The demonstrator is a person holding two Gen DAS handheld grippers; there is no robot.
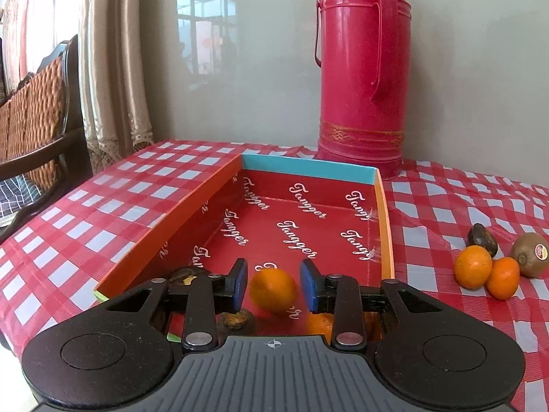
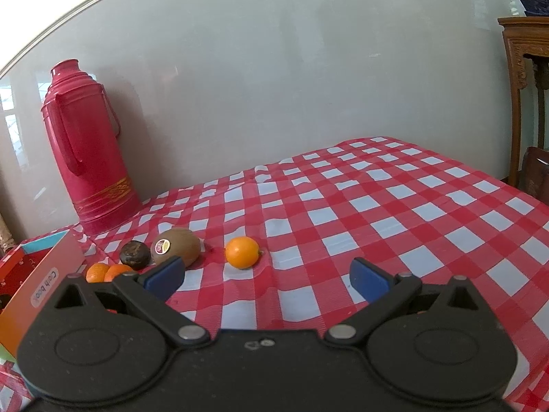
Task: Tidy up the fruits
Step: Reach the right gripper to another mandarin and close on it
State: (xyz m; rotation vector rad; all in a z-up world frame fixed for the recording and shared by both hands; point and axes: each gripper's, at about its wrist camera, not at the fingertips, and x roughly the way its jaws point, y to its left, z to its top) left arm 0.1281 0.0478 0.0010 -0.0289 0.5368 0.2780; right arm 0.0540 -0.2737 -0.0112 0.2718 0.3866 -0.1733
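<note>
The left tongs [image 1: 273,286] hang over the near end of the open box [image 1: 386,223], drawn in about a held orange [image 1: 272,290]. A blue pad sits at each flank of it. The fruit is blurred, so the contact itself is hard to make out.

The box has a red printed floor, orange side walls and a teal far wall. It stands on the checked cloth [image 1: 85,226] towards the left edge of the worktop. Low in its near end, partly hidden behind the tongs, lie a dark brown fruit [image 1: 187,274], a second brownish one [image 1: 236,319] and another orange [image 1: 319,322].

A tall red flask [image 1: 363,68] stands at the far edge of the worktop against the wall, just behind the far right corner of the box.

On the cloth to the right of the box a cluster waits:
- two small oranges [image 1: 473,266] touching each other
- a dark round fruit [image 1: 482,240] just behind them
- a stickered kiwi [image 1: 530,254] beside that

A lone orange [image 2: 242,252] lies further towards the middle of the worktop, apart from the kiwi.

The right tongs [image 2: 267,276] hover over bare cloth with their blue pads spread wide and nothing between them. The cluster lies ahead to their left
</note>
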